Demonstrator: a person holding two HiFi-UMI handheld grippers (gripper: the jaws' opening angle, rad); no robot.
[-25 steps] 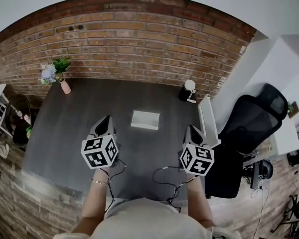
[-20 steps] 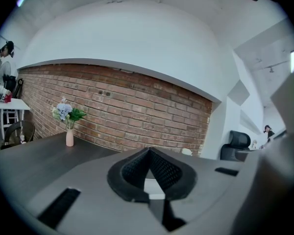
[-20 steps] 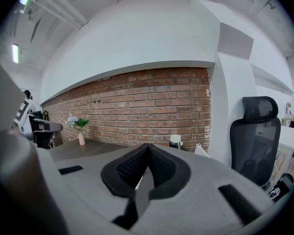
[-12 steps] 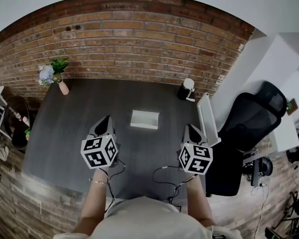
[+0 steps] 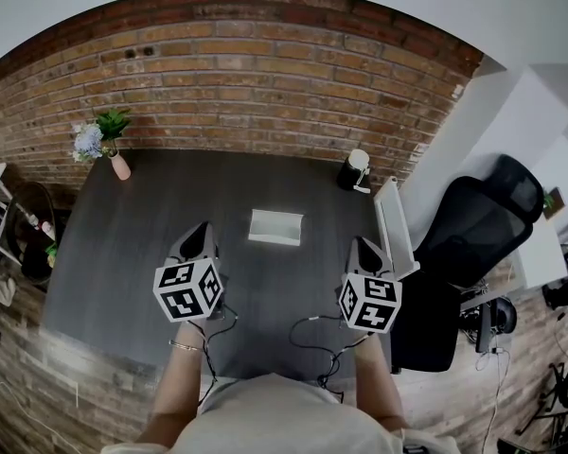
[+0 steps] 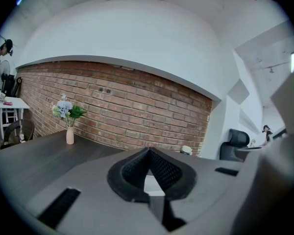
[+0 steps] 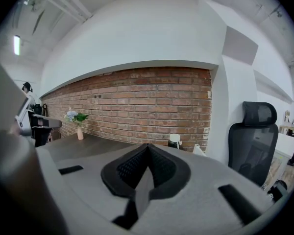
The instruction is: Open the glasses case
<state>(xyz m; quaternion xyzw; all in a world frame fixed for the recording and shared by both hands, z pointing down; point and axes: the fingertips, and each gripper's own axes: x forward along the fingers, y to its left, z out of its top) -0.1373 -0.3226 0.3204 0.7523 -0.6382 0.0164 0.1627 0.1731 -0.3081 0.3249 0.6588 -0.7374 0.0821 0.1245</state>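
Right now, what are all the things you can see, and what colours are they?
Table: one, dark grey, in front of the wall.
Glasses case: one, white, middle of the table.
Vase of flowers: one, pink, table's far left corner.
Cup: one, black and white, far right corner.
Panel: one, white, along the table's right edge.
Office chair: one, black, right of the table.
Brick wall: one, red-brown, behind the table.
Left tongs: one, grey, shut, empty, left of the case.
Right tongs: one, grey, shut, empty, right of the case.
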